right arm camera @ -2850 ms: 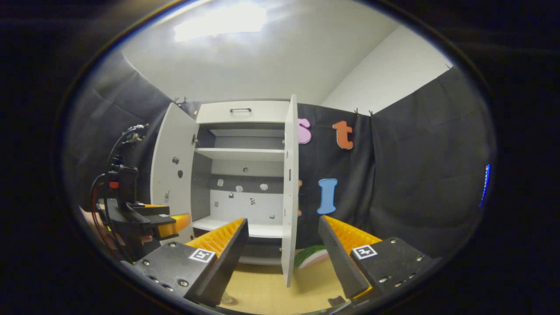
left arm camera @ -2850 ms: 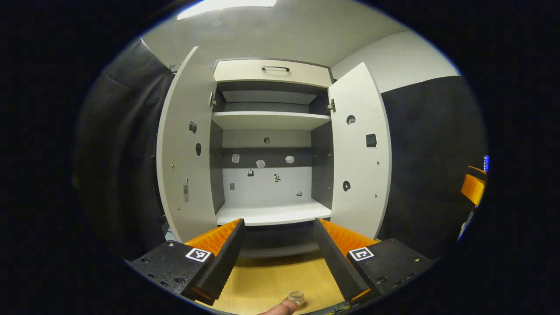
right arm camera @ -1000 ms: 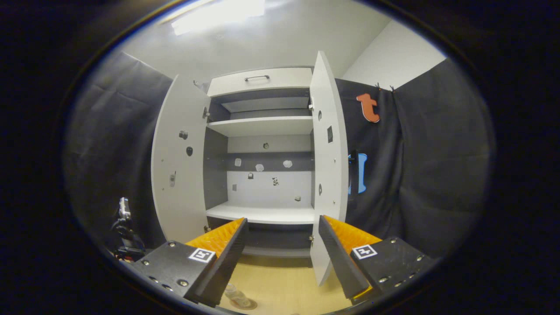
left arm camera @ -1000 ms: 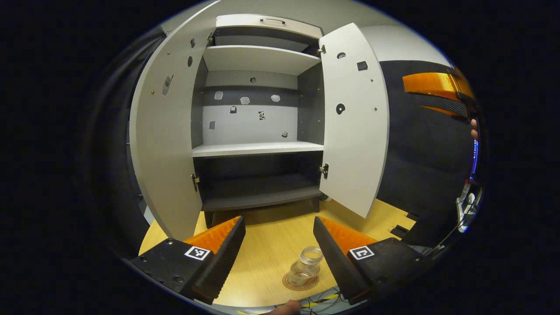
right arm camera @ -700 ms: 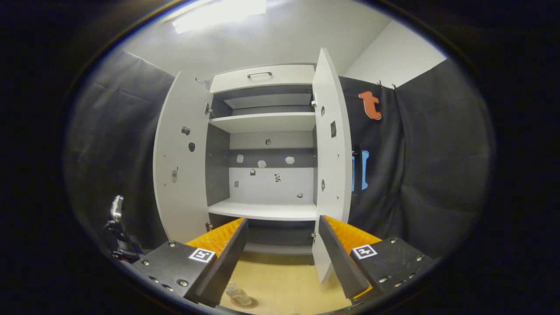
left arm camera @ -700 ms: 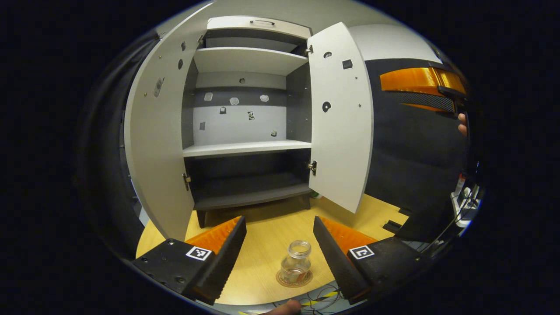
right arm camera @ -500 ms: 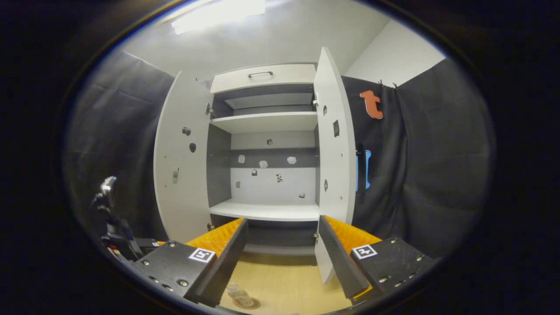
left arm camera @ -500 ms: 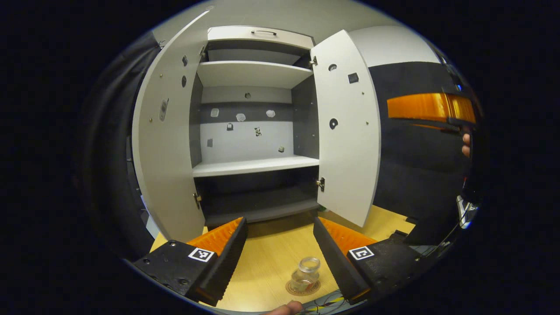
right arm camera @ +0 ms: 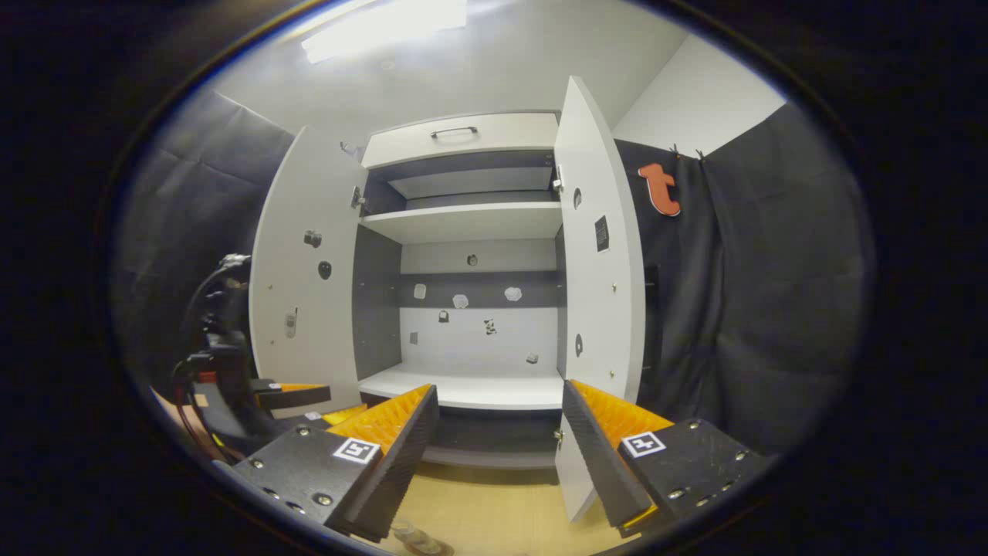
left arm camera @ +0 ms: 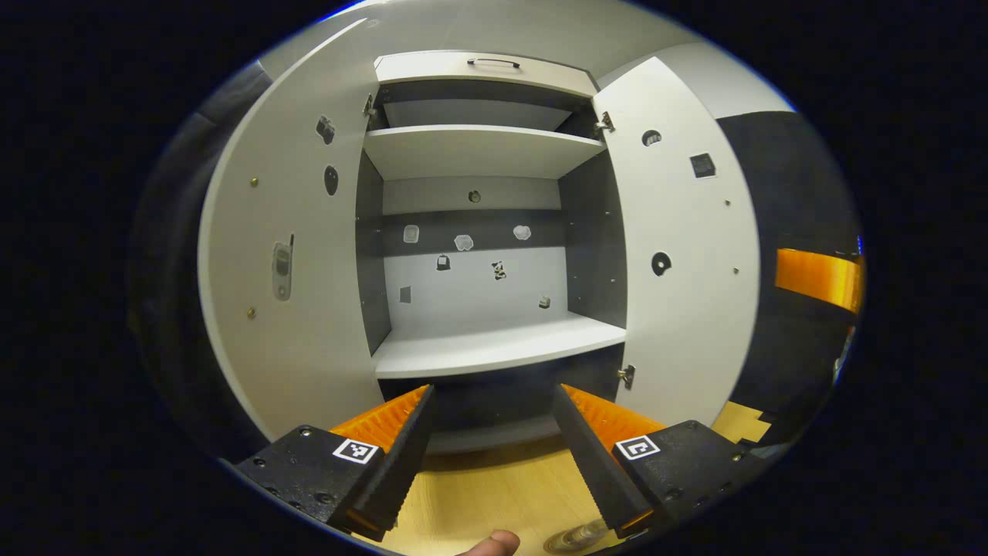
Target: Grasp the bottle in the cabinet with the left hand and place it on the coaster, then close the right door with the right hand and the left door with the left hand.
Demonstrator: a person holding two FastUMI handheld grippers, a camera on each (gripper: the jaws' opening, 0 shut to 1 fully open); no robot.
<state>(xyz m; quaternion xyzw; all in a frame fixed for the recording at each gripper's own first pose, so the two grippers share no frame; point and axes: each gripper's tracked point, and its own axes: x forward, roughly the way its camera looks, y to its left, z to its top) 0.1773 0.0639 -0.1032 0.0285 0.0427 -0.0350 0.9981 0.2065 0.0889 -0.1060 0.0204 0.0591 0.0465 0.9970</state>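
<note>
Cabinet (left arm camera: pixel 478 347) comes first: tall, pale, with 2 doors swung wide and its shelves bare. The right door (right arm camera: pixel 598 309) stands almost edge-on in the right gripper view, its free edge just ahead of the right gripper (right arm camera: pixel 498 448). The left door (left arm camera: pixel 285 262) is splayed wide in the left gripper view, beside the left gripper (left arm camera: pixel 490 448).

Both grippers have their jaws spread and hold nothing. The right door looks nearer the right gripper than anything else, its long axis upright, its lower corner falling between the jaws or just right of them; which, I cannot tell. A sideways push toward the cabinet front should be the next move.

The wooden table (left arm camera: pixel 478 502) lies below. At its near edge, low in the left gripper view, the bottle (left arm camera: pixel 583 533) shows as a clear sliver; whether it sits on the coaster I cannot tell. A fingertip (left arm camera: pixel 494 543) pokes in beside it.
</note>
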